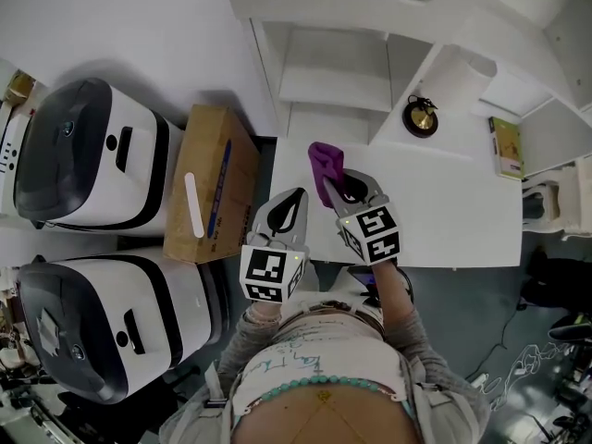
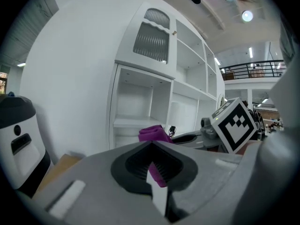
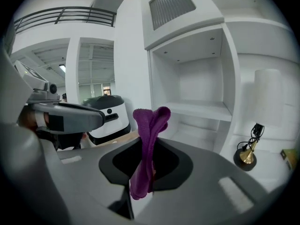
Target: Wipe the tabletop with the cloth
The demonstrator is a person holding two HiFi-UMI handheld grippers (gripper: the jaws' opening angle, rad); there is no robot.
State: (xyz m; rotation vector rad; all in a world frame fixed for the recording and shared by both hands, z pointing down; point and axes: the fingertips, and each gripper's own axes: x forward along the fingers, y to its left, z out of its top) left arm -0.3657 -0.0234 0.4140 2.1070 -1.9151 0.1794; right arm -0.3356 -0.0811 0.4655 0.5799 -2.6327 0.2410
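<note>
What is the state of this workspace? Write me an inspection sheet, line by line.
Surface: white tabletop, mostly bare.
Job's things: purple cloth, bunched, standing upright.
Clutter: brass ornament on a dark base; booklet near the right end.
Grippers: right gripper jaws shut on the purple cloth; left gripper jaws together, empty, alongside.
Cables: black cord at the brass ornament; loose cables on the floor.
Surroundings: white shelving; cardboard box; white-and-black machines.

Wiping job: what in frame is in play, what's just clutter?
In play: purple cloth, clamped in the jaws of the right gripper; white tabletop.
Just lying about: cardboard box, two white machines, brass object, green book; left gripper, jaws together, empty.
</note>
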